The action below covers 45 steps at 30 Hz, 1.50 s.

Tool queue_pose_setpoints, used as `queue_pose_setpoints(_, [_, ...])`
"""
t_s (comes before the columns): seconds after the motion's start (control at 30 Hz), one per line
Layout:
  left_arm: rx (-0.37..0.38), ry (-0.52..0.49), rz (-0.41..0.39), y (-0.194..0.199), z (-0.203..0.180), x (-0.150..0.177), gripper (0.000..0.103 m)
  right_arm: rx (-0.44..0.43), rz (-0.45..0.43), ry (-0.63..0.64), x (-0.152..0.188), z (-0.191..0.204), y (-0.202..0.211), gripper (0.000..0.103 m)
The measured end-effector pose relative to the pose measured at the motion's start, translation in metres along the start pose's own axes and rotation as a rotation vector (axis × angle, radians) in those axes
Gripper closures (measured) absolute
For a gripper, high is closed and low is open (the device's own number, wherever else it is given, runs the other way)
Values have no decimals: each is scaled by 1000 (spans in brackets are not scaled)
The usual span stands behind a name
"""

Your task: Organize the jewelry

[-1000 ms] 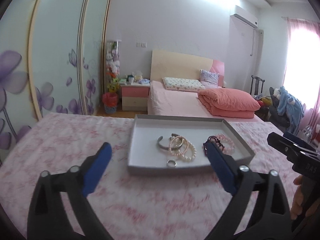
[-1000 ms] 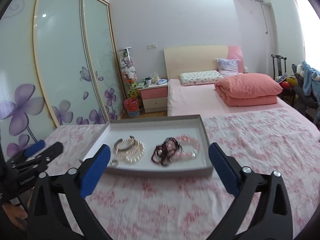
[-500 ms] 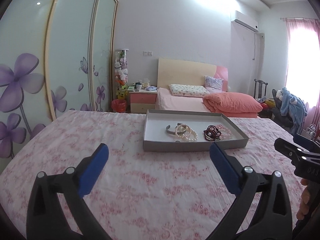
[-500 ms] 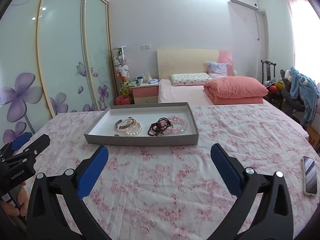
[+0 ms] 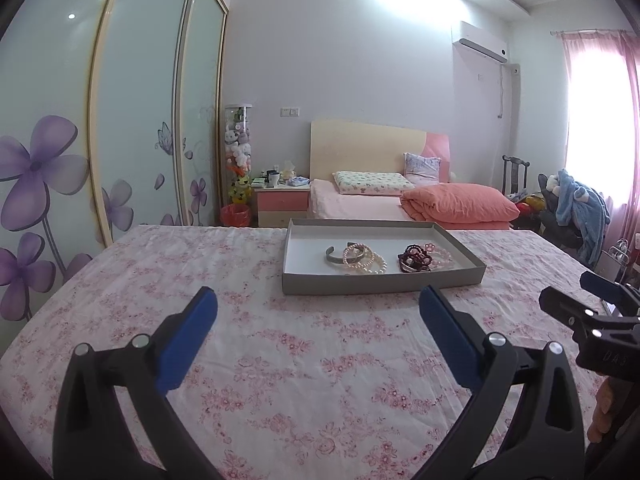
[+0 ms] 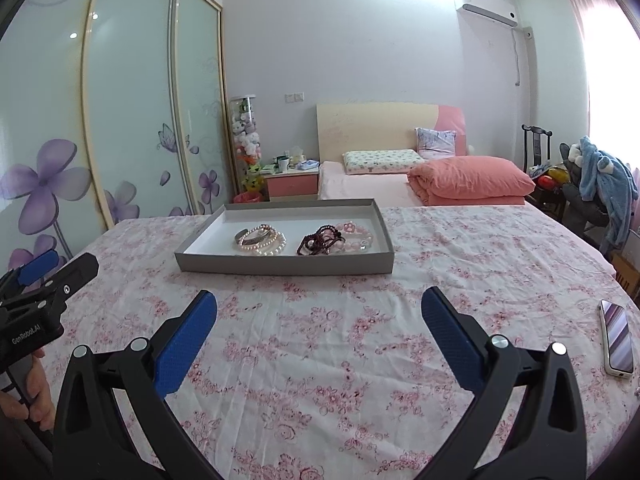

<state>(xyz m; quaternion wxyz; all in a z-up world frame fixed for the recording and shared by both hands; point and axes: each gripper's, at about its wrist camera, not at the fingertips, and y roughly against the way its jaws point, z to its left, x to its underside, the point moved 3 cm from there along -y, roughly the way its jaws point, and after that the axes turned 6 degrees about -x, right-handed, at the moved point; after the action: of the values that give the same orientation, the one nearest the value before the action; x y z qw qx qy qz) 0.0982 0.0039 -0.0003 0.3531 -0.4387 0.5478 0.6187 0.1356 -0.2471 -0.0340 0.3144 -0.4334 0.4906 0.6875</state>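
A grey tray [image 5: 380,283] [image 6: 280,266] stands on the pink floral bedspread ahead of both grippers. It holds a silver cuff [image 5: 333,255], pearl bracelets [image 5: 366,261] [image 6: 264,240], a dark red bead string [image 5: 414,259] [image 6: 320,240] and pink bead bracelets [image 5: 440,254] [image 6: 356,236]. My left gripper [image 5: 318,312] is open and empty, well short of the tray. My right gripper [image 6: 319,314] is open and empty, also short of the tray. Each gripper shows at the edge of the other's view.
A phone [image 6: 618,338] lies on the bedspread at the right. Beyond the tray are a second bed with a folded orange quilt [image 5: 460,204], a nightstand [image 5: 282,200] and sliding wardrobe doors [image 5: 120,120] at the left. A chair with clothes [image 5: 576,212] stands at the right.
Both grippers have pulled back from the tray, which now looks smaller and farther. Both stay open and empty. The jewelry has not moved.
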Motion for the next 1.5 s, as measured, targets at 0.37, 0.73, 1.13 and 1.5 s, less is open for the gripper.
queue_pose_setpoints(0.37, [9,13,14,-2,0,3,4,-12,5,-7,3,1,2,2])
queue_pose_setpoints(0.73, [15,8,14,-3,-1,4,4,-13,6,-9,3,2,2,2])
queue_pose_setpoints(1.13, [14,8,22,-4,-1,5,4,-15,8,-9,3,3,1,2])
queue_pose_setpoints(1.5, [14,7,24,-5,-1,5,4,-21,10,-9,3,7,2,2])
